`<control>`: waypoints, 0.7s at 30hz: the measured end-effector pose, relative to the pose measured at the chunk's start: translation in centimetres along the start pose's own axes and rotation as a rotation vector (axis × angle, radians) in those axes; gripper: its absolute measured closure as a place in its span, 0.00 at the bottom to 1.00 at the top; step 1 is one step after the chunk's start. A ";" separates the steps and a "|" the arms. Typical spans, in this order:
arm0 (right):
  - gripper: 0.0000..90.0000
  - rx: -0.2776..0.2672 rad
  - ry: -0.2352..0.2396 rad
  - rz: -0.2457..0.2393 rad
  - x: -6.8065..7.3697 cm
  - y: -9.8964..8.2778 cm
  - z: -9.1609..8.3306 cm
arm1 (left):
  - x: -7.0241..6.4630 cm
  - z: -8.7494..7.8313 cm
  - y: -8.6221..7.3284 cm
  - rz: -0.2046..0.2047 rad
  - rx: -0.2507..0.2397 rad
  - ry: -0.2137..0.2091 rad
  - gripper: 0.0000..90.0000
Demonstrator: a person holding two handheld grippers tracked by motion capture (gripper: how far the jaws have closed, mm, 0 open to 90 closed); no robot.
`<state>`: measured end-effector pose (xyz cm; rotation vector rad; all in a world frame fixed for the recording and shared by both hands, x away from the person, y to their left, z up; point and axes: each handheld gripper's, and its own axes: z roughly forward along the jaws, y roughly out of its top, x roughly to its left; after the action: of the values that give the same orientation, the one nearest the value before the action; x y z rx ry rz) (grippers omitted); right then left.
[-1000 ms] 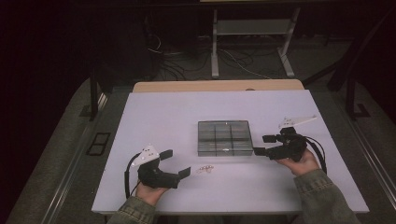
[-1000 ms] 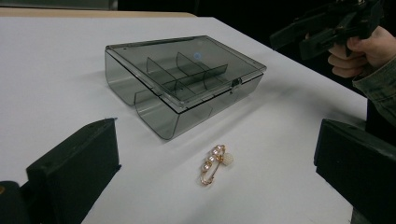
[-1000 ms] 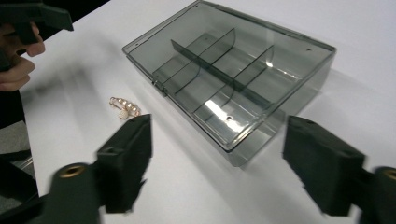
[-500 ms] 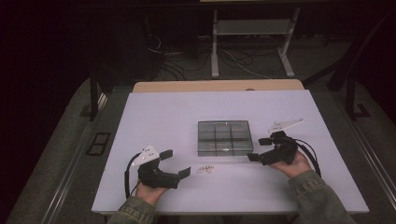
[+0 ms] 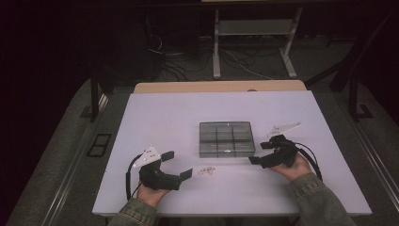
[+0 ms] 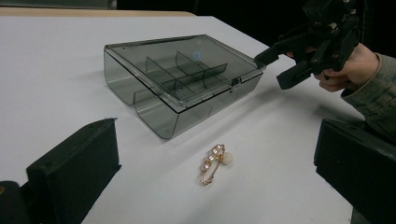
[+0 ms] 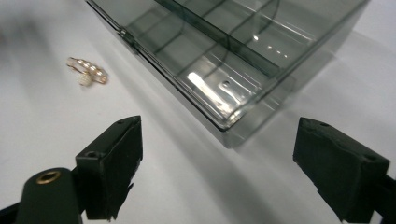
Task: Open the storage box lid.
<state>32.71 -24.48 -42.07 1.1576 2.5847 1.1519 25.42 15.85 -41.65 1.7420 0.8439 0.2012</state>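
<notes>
The right claw (image 5: 258, 152) stands open and empty at the near right corner of the closed box (image 5: 226, 139). The brooch (image 6: 213, 163) lies on the surface (image 5: 179, 117) just ahead of the open, empty left claw (image 5: 177, 164).

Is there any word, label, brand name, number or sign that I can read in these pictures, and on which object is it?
None: no readable text anywhere.
Clear compartment box: no label or print.
Pearl brooch: no marking.
Left gripper and right gripper: no lettering on the black jaws.
White table: plain.
</notes>
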 end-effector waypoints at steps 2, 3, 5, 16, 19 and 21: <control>0.27 -0.007 -0.003 0.001 -0.1 -0.1 0.0 | 0.0 0.0 0.0 -0.001 -0.002 0.001 0.00; 0.28 -0.009 -0.010 0.008 -0.1 -0.1 0.0 | 0.0 0.0 0.0 -0.002 -0.002 0.000 0.00; 0.35 -0.014 -0.017 0.002 -0.1 -0.1 -0.1 | 0.0 0.0 0.0 0.000 -0.001 -0.001 0.00; 0.65 -0.030 -0.032 -0.005 -0.1 -0.3 -0.2 | 0.0 0.0 0.0 0.005 0.000 -0.001 0.00; 0.70 -0.025 -0.035 -0.003 -0.1 -0.3 -0.2 | 0.0 0.0 0.0 0.005 0.000 -0.002 0.00; 0.73 -0.027 -0.032 -0.007 -0.1 -0.3 -0.2 | 0.0 0.0 0.0 0.003 0.000 -0.001 0.00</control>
<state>32.54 -24.80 -42.18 1.1505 2.5396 1.1534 25.40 15.84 -41.62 1.7433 0.8399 0.2024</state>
